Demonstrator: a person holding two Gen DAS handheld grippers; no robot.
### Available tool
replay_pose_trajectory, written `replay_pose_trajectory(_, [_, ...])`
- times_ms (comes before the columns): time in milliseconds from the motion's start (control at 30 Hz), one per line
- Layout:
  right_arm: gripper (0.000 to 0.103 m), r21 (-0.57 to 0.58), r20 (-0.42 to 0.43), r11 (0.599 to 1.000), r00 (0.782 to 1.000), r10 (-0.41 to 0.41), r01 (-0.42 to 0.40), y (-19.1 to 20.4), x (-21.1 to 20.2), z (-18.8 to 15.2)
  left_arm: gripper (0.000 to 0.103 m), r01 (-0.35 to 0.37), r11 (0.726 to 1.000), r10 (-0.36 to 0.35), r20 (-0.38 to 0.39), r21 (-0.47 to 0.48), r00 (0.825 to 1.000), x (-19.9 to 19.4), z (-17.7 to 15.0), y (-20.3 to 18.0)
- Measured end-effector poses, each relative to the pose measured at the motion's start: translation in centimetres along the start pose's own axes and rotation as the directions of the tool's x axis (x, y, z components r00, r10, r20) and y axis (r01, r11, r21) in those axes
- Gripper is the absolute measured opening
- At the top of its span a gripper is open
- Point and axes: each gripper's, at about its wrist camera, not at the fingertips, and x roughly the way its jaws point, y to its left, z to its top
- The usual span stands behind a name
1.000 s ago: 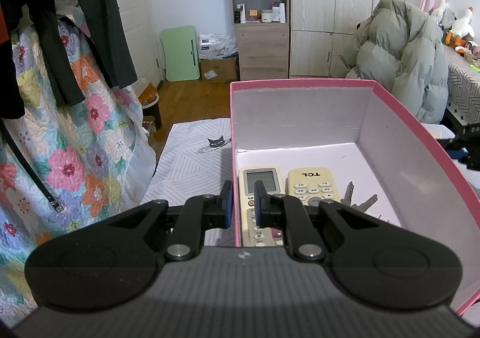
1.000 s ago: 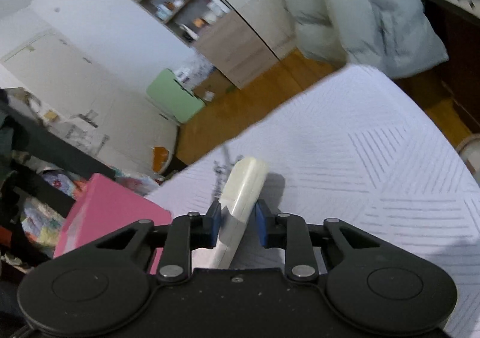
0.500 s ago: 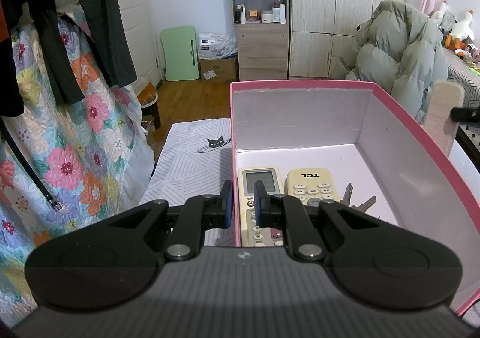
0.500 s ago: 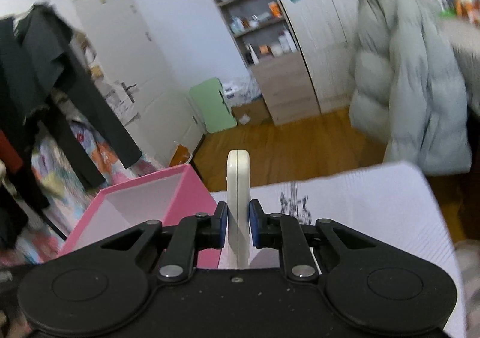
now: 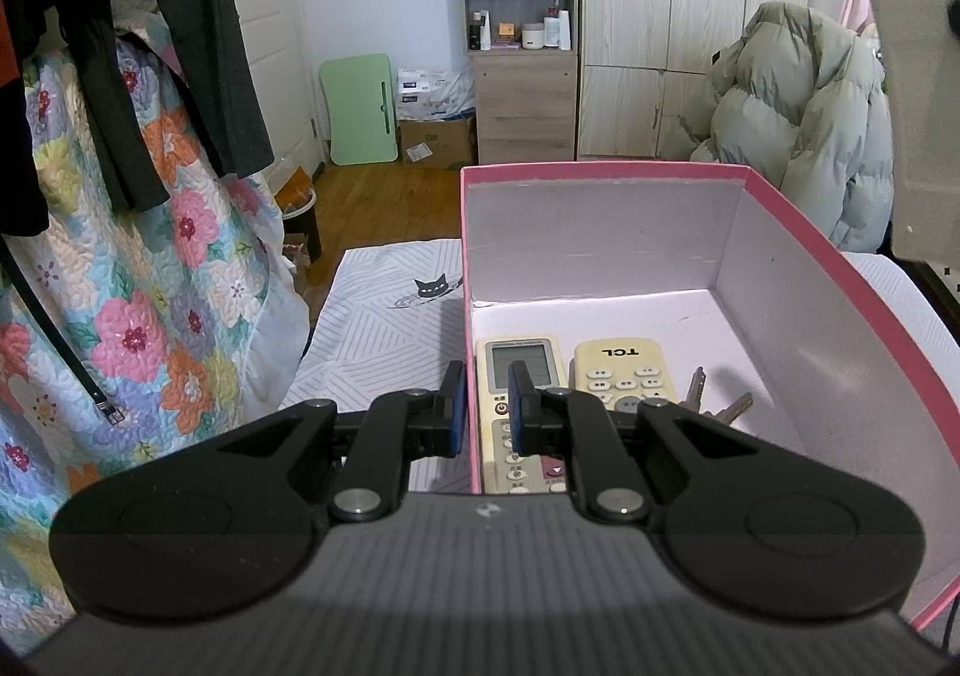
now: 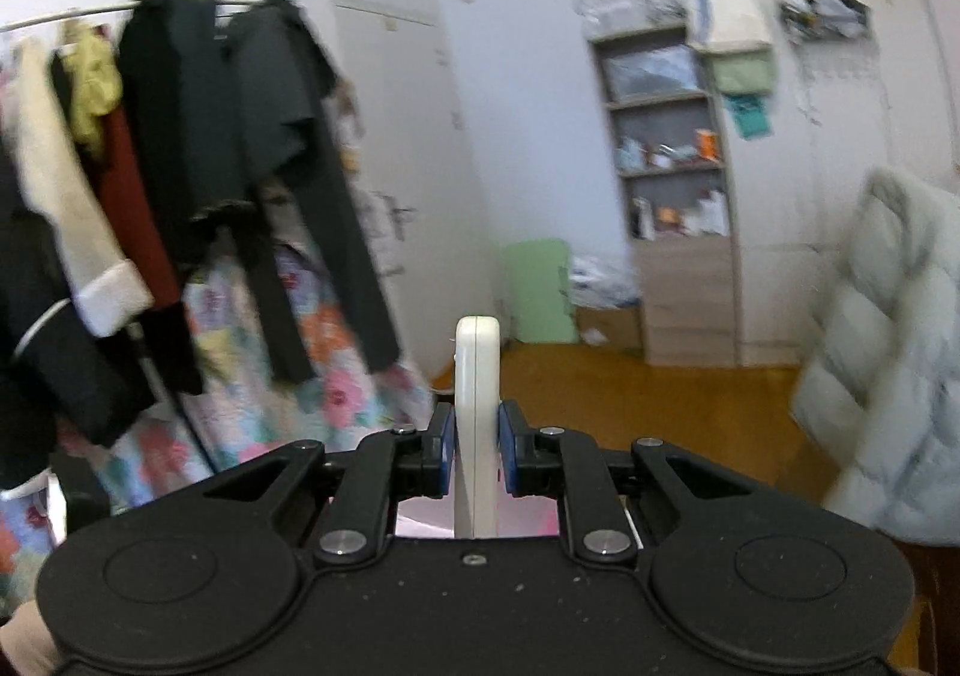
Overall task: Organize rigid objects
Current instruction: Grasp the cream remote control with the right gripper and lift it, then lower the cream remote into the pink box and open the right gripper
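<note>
The left gripper [image 5: 485, 406] sits at the near left corner of the pink box [image 5: 840, 280], its jaws narrowed around the box's left wall, one pad outside and one inside; whether they actually pinch the wall cannot be told. Just ahead of its inner finger, on the box floor, lies a remote with a screen [image 5: 521, 370]; to the right of that lies a cream TCL remote [image 5: 621, 373], and further right a bunch of keys [image 5: 717, 400], part-hidden behind the gripper body. Beyond the gripper's left side a white patterned bedspread [image 5: 384, 328] spreads under the box.

Far to the right and raised above the box rim, the white remote [image 6: 476, 412] stands on edge in the right gripper [image 6: 476, 448], the pads closed flat on its two broad faces near its lower part, its far end pointing forward. A glimpse of pink shows just below the fingers, so the box is probably underneath.

This remote looks like a stiff, light plastic shell, smooth and likely somewhat slippery, so a grip across the flat faces near mid-length suits it. It should tolerate firm pressure, and setting it down flat beside the other two seems sensible.
</note>
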Motion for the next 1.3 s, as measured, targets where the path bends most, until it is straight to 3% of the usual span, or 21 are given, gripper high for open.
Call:
replay_pose_trajectory(200, [0.019, -0.044, -0.098, 0.995, 0.992, 0.082, -0.086, 2.0, 3.8, -2.2, 0.012, -0.002, 1.0, 0.002, 0.0, 0.005, 1.0, 0.0, 0.1, 0.1])
replay_pose_trajectory(333, [0.019, -0.085, -0.19, 0.995, 0.981, 0.027, -0.044, 3.2, 6.5, -4.4, 0.012, 0.001, 1.0, -0.001, 0.001, 0.0, 1.0, 0.0, 0.1, 0.2])
replay_pose_trajectory(433, [0.019, -0.215, -0.205, 0.976, 0.978, -0.035, -0.01, 4.8, 7.6, -5.2, 0.012, 0.001, 1.0, -0.001, 0.001, 0.0, 1.0, 0.0, 0.1, 0.1])
replay_pose_trajectory(567, [0.019, -0.421, -0.218, 0.906, 0.967, -0.131, 0.027, 6.8, 8.7, -6.1, 0.012, 0.001, 1.0, -0.001, 0.001, 0.002, 1.0, 0.1, 0.1, 0.1])
replay_pose_trajectory(700, [0.019, -0.608, -0.244, 0.793, 0.943, -0.224, 0.031, 8.5, 10.4, -7.3, 0.012, 0.007, 1.0, -0.007, 0.002, -0.007, 1.0, 0.1, 0.1, 0.1])
replay_pose_trajectory(800, [0.018, -0.632, -0.326, 0.774, 0.919, -0.223, -0.036, 9.1, 11.4, -8.1, 0.012, 0.006, 1.0, -0.006, 0.002, -0.006, 1.0, 0.1, 0.0, 0.1])
replay_pose_trajectory(900, [0.018, -0.66, -0.341, 0.749, 0.913, -0.222, -0.065, 9.9, 11.6, -8.4, 0.012, 0.006, 1.0, -0.006, 0.002, -0.006, 1.0, 0.1, 0.0, 0.0])
replay_pose_trajectory(1000, [0.022, -0.568, -0.45, 0.814, 0.875, -0.181, -0.123, 9.9, 11.4, -7.8, 0.012, 0.008, 1.0, -0.008, 0.001, -0.008, 1.0, 0.1, 0.1, 0.1])
replay_pose_trajectory(1100, [0.031, -0.38, -0.527, 0.909, 0.848, -0.062, -0.17, 8.6, 10.3, -7.3, 0.012, 0.006, 1.0, -0.006, 0.001, -0.01, 1.0, 0.0, 0.1, 0.1])
replay_pose_trajectory(1200, [0.034, -0.144, -0.521, 0.972, 0.849, 0.086, -0.186, 6.0, 7.9, -6.5, 0.012, 0.012, 1.0, -0.012, 0.002, -0.019, 1.0, -0.1, 0.1, 0.3])
replay_pose_trajectory(1300, [0.036, 0.047, -0.482, 0.977, 0.852, 0.204, -0.207, 3.4, 5.0, -5.7, 0.012, 0.009, 1.0, -0.009, 0.0, -0.012, 1.0, -0.1, 0.1, 0.3])
